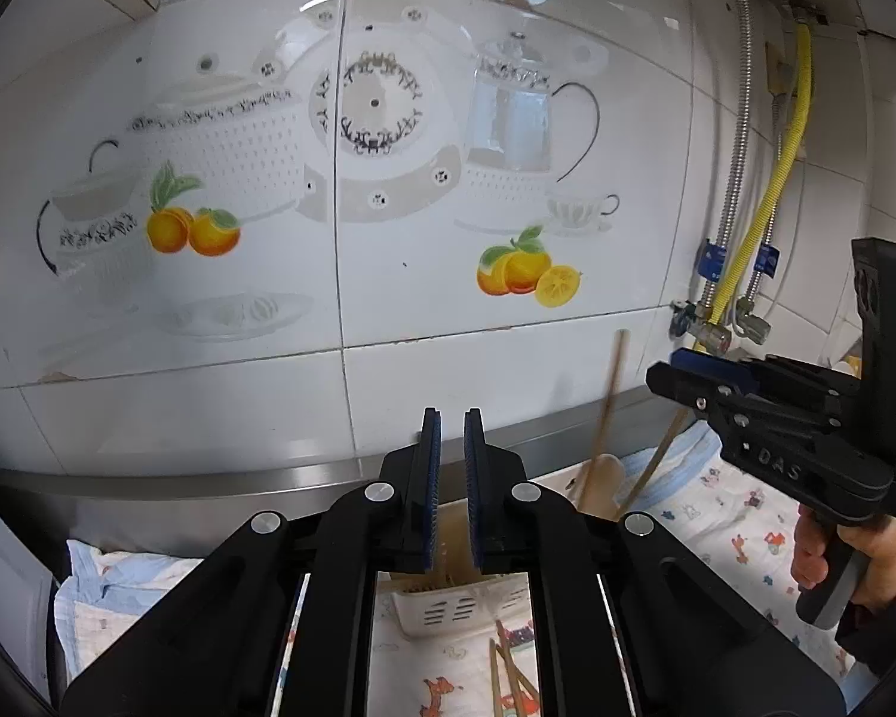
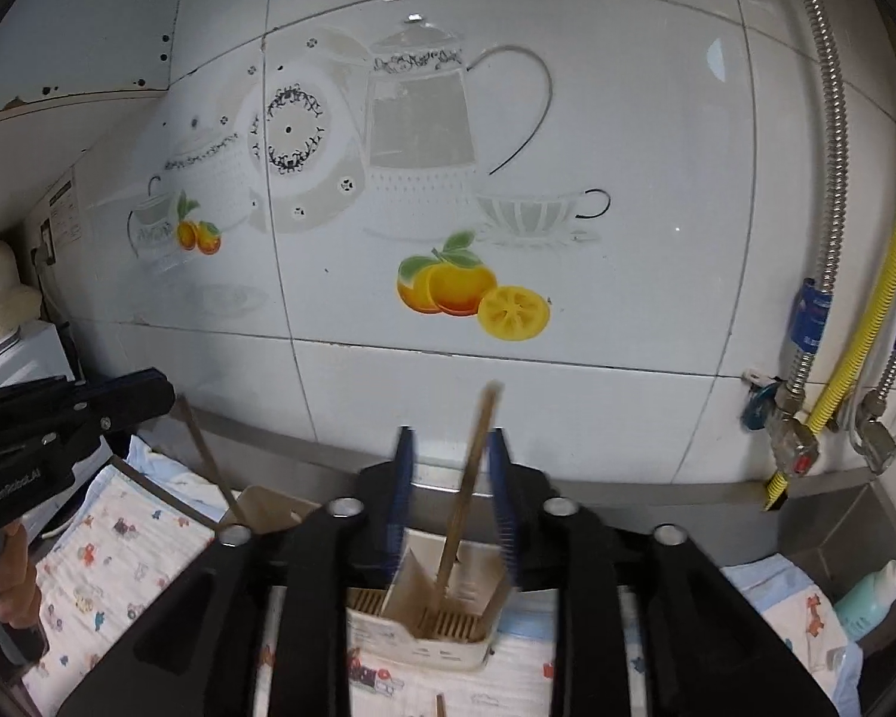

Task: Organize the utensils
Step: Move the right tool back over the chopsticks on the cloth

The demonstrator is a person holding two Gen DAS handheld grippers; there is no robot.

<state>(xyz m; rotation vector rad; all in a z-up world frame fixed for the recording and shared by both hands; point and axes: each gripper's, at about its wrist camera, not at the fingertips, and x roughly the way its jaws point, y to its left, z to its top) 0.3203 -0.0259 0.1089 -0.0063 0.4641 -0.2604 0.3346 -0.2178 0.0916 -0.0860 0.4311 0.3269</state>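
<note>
My right gripper (image 2: pixel 453 496) is open. A blurred wooden stick (image 2: pixel 478 454) stands between its blue pads, nearer the right one, with its lower end in the white utensil holder (image 2: pixel 430 645) below. A flat wooden blade (image 2: pixel 409 588) also stands in the holder. My left gripper (image 1: pixel 451 478) is shut with nothing between its pads, above the holder (image 1: pixel 448 606). Loose chopsticks (image 1: pixel 508 672) lie on the printed cloth (image 1: pixel 717 526) in front of it. To its right lean a wooden spoon (image 1: pixel 604 478) and a thin handle (image 1: pixel 657 466), close under the right gripper (image 1: pixel 672 370), which a hand holds.
The tiled wall and a steel ledge (image 1: pixel 209 481) stand close behind the holder. Metal pipes, valves and a yellow hose (image 2: pixel 854 358) run down the right. A teal bottle (image 2: pixel 872 597) stands at the far right. In the right wrist view the left gripper (image 2: pixel 119 400) is at the left, with a wooden handle (image 2: pixel 209 460) beside it.
</note>
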